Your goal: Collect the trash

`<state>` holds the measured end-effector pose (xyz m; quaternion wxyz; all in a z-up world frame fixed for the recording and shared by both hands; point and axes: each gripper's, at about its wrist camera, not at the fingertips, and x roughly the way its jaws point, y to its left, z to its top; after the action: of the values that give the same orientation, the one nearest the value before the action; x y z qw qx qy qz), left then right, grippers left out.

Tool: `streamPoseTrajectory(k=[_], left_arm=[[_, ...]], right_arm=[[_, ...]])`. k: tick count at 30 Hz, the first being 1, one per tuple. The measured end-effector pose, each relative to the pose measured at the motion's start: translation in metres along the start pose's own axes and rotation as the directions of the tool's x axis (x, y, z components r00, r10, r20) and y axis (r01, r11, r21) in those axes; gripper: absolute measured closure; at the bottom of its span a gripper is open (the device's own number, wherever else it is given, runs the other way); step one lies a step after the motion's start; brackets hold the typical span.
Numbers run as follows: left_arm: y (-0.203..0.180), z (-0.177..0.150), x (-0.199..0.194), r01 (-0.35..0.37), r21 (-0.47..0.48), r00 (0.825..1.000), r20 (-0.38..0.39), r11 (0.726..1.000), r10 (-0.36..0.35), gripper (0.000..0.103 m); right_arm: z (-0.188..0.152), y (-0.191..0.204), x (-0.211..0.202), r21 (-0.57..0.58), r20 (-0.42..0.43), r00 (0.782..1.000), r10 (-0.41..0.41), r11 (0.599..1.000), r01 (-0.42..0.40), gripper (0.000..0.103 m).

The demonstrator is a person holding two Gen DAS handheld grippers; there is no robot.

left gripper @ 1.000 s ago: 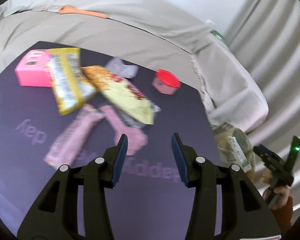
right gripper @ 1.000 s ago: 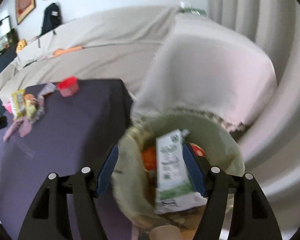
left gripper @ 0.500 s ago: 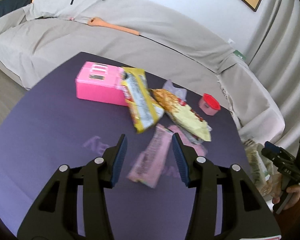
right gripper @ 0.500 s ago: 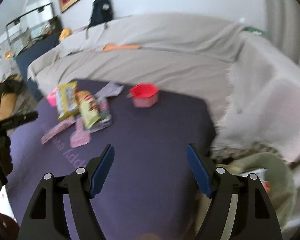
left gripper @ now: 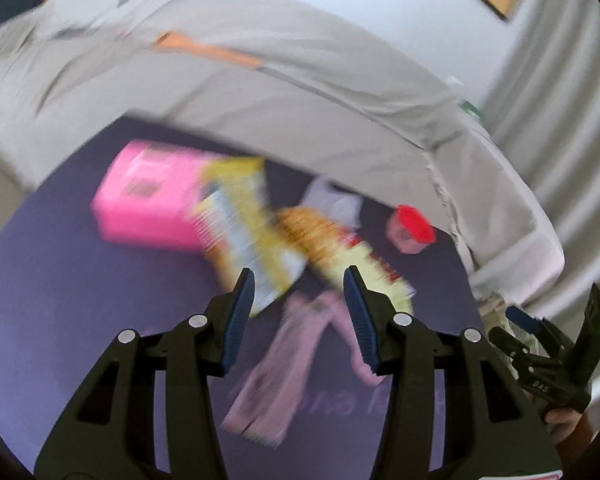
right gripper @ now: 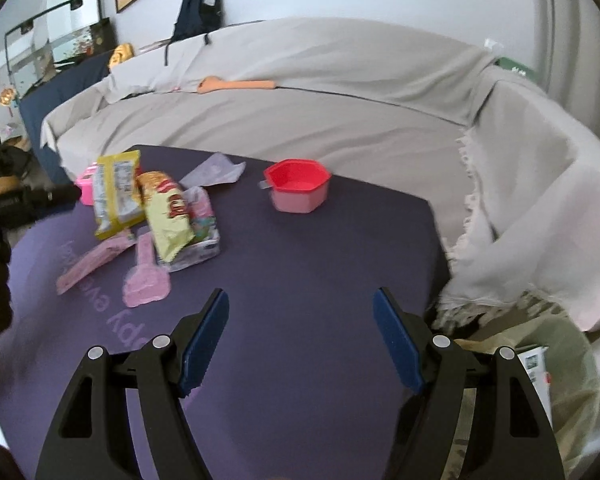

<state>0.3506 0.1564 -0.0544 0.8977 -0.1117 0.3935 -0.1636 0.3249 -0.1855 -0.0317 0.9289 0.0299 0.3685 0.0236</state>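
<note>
1. Both claws are apart and hold nothing; the right gripper (right gripper: 300, 336) has just been opening wider, with nothing between its jaws.
2. The left gripper (left gripper: 299, 300) hangs over the wrappers (left gripper: 260, 236) on the purple table (right gripper: 300, 260).
3. A red cup (right gripper: 299, 185) sits near the wrappers.
4. The trash bag (right gripper: 572, 344) sits by the table's right side.
</note>
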Motion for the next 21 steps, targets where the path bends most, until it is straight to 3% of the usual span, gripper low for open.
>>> streamPoseTrajectory(k=[2, 4, 7, 11, 15, 19, 21], left_arm=[[-0.020, 0.014, 0.012, 0.034, 0.108, 0.999, -0.004, 0.994, -0.034, 0.058], [-0.041, 0.030, 0.036, 0.060, 0.237, 0.998, -0.034, 0.970, -0.053, 0.058], [-0.057, 0.050, 0.075, -0.004, 0.328, 0.998, -0.058, 0.945, 0.025, 0.058], [-0.051, 0.078, 0.128, -0.047, 0.278, 0.983, -0.156, 0.959, 0.094, 0.058], [-0.039, 0.094, 0.173, -0.104, 0.246, 0.951, -0.258, 0.964, 0.169, 0.058], [-0.030, 0.095, 0.198, -0.093, 0.170, 0.919, -0.365, 0.981, 0.151, 0.060], [-0.028, 0.091, 0.201, -0.094, 0.147, 0.912, -0.383, 0.985, 0.144, 0.070]], right_arm=[[0.001, -0.005, 0.000, 0.019, 0.008, 1.000, -0.027, 0.999, 0.027, 0.032], [0.002, -0.011, 0.000, 0.047, 0.012, 0.999, -0.045, 0.998, 0.045, 0.032], [0.003, -0.021, 0.001, 0.072, 0.021, 1.000, -0.004, 0.997, 0.002, 0.032], [0.002, -0.032, -0.003, 0.093, 0.062, 0.998, 0.014, 0.995, -0.019, 0.032], [0.002, -0.049, -0.002, 0.151, 0.047, 0.999, 0.026, 0.988, -0.033, 0.032], [-0.002, -0.059, -0.007, 0.122, 0.073, 0.996, -0.047, 0.992, 0.038, 0.032], [-0.004, -0.065, -0.007, 0.141, 0.073, 0.997, -0.028, 0.990, 0.018, 0.032]])
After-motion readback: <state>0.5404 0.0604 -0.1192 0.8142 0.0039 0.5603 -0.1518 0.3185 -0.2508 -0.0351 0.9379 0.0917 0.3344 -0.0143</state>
